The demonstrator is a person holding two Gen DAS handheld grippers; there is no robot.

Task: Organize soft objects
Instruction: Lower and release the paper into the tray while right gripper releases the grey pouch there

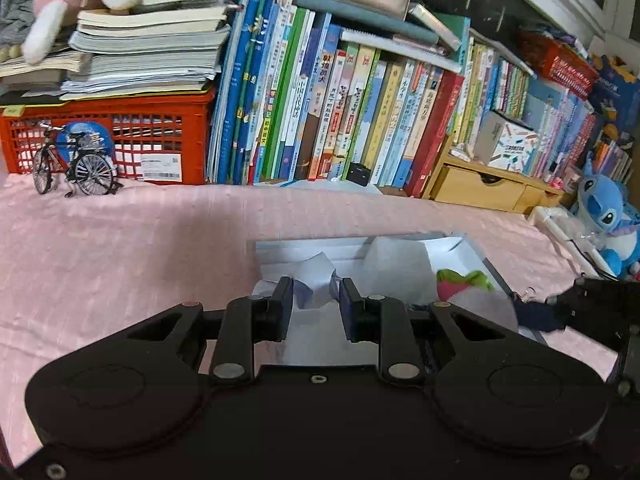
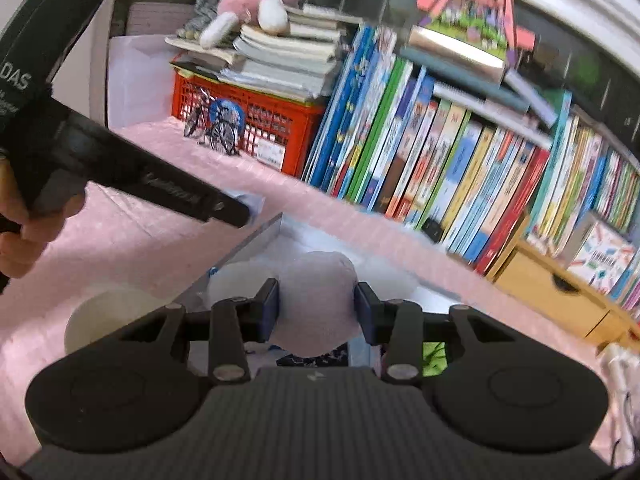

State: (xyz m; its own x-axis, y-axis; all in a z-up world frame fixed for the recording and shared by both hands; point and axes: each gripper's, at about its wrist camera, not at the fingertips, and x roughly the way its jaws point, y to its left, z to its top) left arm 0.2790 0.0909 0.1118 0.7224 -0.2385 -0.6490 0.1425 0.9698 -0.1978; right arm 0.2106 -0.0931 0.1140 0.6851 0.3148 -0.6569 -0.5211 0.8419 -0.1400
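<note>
1. Right gripper (image 2: pixel 316 306) sits nearest its camera, jaws partly closed on a pale plush (image 2: pixel 316 300) that bulges between the pads.
2. Left gripper (image 1: pixel 314 304) has its jaws at their narrowest, pinching a crumpled blue-white cloth (image 1: pixel 314 284).
3. Both loads hang over a shallow white box (image 1: pixel 476 258) on the pink table (image 1: pixel 120 248); the box lies straight ahead of and below each pair of jaws, so the coming move is likely a short drop or lift.
4. The plush has no clear long axis; it is rounded, wider than the gap that holds it.
5. Left view alone shows a pink-and-green soft toy (image 1: pixel 460 282) in the box's right part, and a blue plush (image 1: pixel 608 220) well apart at the table's far right.
6. Right view alone shows the person's hand (image 2: pixel 24 236) on the left gripper's handle, and a white roll (image 2: pixel 108 312) just beside the box.
</note>
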